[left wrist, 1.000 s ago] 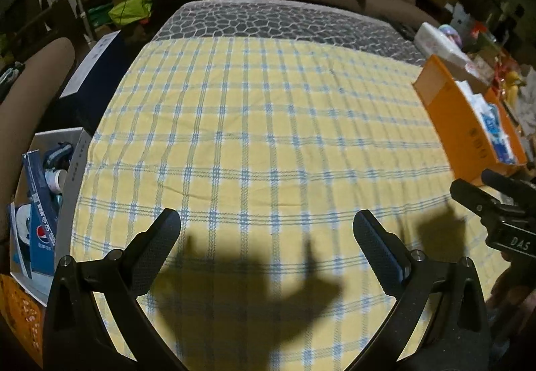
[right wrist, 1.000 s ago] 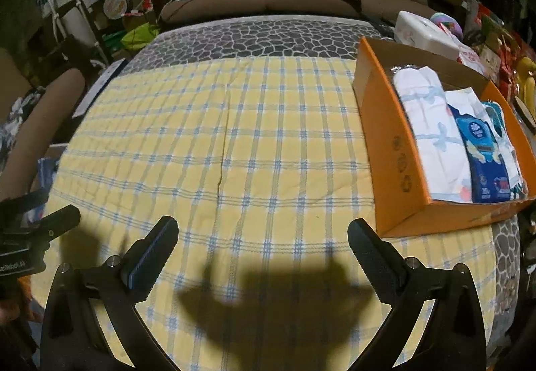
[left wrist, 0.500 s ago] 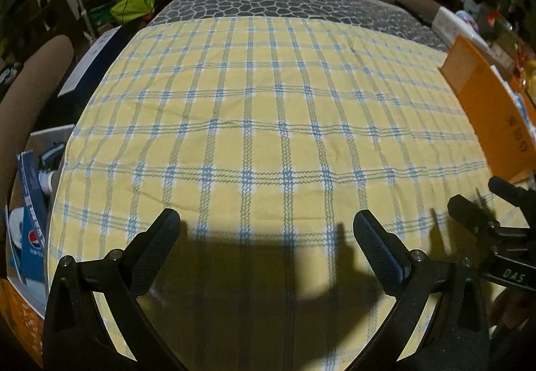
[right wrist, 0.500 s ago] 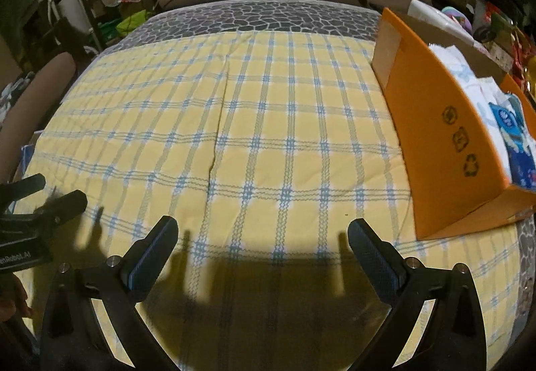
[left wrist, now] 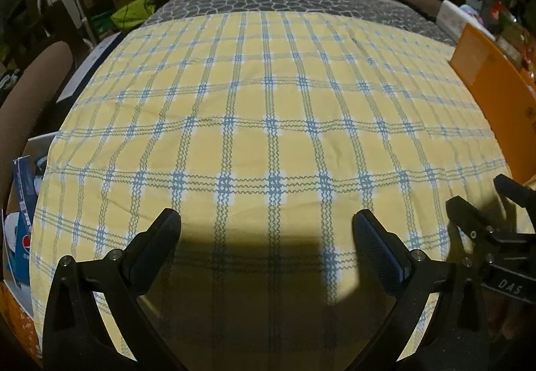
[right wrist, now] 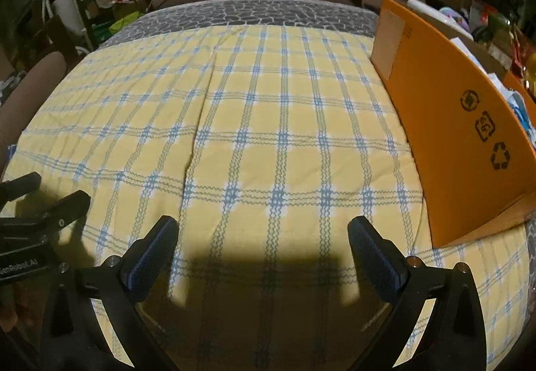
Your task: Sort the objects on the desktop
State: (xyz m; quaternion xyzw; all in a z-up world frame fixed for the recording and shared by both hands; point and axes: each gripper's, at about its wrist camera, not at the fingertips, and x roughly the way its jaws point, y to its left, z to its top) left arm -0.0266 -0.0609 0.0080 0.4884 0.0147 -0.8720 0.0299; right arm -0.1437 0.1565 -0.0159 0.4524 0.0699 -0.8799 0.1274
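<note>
Cloth fills your left wrist view: a woven yellow tablecloth [left wrist: 268, 109] with blue plaid lines lies ahead of the left gripper [left wrist: 266, 230], whose two ribbed black fingers stand wide apart with nothing between them. Off past the right-hand finger sits one smooth orange cardboard box [left wrist: 492, 79], and nearer in, the right gripper [left wrist: 482, 200].

In your right wrist view, the right gripper's jaws are likewise spread and empty over the same cloth. The orange box stands just beyond the right-hand finger, three black symbols printed on its flat wall; white and blue packets [right wrist: 517, 106] peek over its rim, their number unclear. The left gripper shows beside the left-hand finger.
</note>
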